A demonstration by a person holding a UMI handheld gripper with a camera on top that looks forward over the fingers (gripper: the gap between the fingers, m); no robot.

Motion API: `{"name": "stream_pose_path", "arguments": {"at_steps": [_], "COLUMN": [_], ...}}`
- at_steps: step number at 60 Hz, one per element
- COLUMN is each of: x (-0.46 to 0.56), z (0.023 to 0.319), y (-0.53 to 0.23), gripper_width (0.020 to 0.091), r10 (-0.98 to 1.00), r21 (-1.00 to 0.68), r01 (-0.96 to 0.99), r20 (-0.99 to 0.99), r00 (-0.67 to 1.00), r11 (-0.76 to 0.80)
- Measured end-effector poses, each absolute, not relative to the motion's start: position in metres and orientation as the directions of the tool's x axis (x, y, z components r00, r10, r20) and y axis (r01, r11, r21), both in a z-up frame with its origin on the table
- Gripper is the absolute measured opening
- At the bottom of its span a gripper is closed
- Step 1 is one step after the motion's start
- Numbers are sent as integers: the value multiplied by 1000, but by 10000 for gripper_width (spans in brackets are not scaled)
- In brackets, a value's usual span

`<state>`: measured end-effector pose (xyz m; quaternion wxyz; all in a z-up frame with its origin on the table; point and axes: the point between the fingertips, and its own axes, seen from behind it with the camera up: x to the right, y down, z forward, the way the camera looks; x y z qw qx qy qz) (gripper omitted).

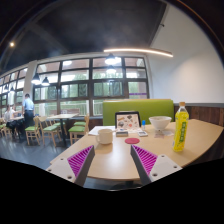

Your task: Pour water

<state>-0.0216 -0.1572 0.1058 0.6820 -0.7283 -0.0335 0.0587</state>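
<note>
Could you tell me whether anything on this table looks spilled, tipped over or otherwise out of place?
Nothing stands out: the bottle, white cup and bowl stand upright on the dry table, beyond the open fingers.

The gripper (pixel 112 160) is showing magenta pads (pixel 80 159) ribbed with fine dark lines on both fingers, which are standing apart. The table (pixel 115 165) beneath is showing a pale tan top. A cup (pixel 105 136) is looking white, a bowl (pixel 160 123) whitish-grey. The bottle (pixel 181 130) is glowing yellow-green under a green cap. A small red disc (pixel 132 140) is lying ahead. The booth seat (pixel 140 108) behind is showing bright green.
</note>
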Motion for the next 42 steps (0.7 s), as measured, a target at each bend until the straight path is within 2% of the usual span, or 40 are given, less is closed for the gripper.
{"name": "stream_pose_path", "arguments": {"at_steps": [12, 23, 33, 42], "x": [29, 152, 247, 277], "z": [103, 100, 101, 95], "y": [-152, -132, -79, -17], "gripper_width": [774, 784, 816, 849], "r10": [41, -139, -253, -274], "r21": [-996, -994, -986, -975], "r01": [-35, 23, 81, 85], "r20": [-39, 38, 116, 140], "r00": [998, 990, 960, 951], "r11": [-85, -105, -144, -205]}}
